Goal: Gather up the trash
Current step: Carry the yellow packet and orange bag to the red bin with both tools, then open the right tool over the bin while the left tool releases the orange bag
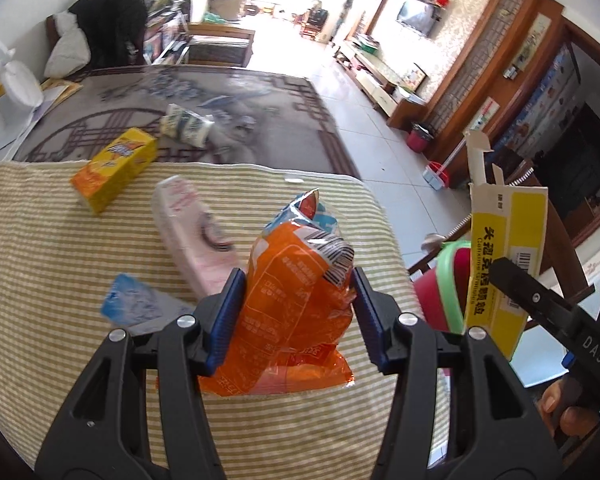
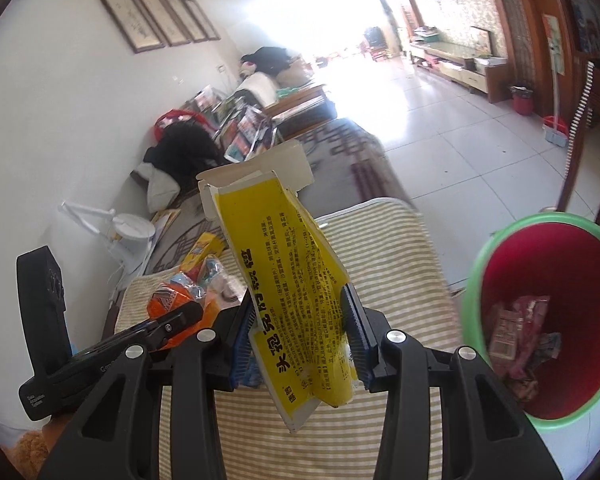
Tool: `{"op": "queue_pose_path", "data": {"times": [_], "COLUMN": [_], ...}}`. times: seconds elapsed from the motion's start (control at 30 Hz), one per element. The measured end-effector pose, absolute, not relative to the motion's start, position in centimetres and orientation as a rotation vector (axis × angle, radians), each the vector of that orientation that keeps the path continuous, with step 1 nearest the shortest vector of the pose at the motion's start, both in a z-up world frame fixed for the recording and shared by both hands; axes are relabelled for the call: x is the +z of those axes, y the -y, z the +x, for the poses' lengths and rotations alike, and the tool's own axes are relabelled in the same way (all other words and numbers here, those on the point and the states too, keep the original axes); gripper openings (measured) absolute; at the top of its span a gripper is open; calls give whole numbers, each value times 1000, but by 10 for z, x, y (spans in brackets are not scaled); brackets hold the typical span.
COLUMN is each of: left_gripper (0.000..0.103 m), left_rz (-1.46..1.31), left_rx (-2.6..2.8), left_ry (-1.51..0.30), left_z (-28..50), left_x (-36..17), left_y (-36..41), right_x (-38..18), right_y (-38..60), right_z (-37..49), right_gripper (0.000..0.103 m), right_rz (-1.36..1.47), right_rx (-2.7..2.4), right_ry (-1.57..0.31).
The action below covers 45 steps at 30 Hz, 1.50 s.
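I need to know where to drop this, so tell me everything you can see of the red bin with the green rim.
The bin is a round plastic bucket, red inside, with a light green rim. It stands upright and open beside the striped cloth, lower than the cloth's edge. Crumpled wrappers, mostly pink, lie at its bottom, leaving it far from full. Neither tool touches it. The left wrist view shows only part of its rim and wall.

The right claw point(image 2: 300, 332) pinches a flattened yellow cardboard medicine box point(image 2: 290, 276), its white flap open at the top. Below lies a green-and-cream striped cloth point(image 2: 392, 256) over the worktop. To the right stands a red plastic bin with a green rim point(image 2: 580, 264), crumpled wrappers point(image 2: 520, 340) inside. At left, the left claw point(image 2: 172, 322) grips an orange plastic packet point(image 2: 168, 300).
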State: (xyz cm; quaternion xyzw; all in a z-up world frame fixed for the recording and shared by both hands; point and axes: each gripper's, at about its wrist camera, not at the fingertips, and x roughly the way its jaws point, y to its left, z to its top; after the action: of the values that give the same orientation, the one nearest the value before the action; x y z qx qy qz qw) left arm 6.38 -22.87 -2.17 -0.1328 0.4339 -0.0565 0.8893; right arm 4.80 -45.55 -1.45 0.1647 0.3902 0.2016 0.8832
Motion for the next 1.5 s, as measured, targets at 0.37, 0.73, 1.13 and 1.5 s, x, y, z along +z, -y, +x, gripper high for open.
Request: {"op": "queue_pose_path", "data": {"times": [0.37, 0.73, 1.13, 1.5], "left_gripper": [51, 51, 51, 51], "left_rz": [-171, -126, -89, -35], "left_rx": [-286, -346, -365, -505], "left_ry": [-901, -894, -941, -1029], "left_z": [82, 95, 108, 110], "left_x": [-17, -16, -28, -48], "left_y": [330, 376, 396, 444], "right_x": [-32, -56, -73, -60], "right_y": [570, 625, 636, 665], "right_z": [36, 41, 61, 46], "right_gripper": [40, 40, 45, 57], "right_rz": [435, 462, 450, 455], "right_rx": [207, 96, 40, -70], "right_ry": [-806, -845, -897, -838]}}
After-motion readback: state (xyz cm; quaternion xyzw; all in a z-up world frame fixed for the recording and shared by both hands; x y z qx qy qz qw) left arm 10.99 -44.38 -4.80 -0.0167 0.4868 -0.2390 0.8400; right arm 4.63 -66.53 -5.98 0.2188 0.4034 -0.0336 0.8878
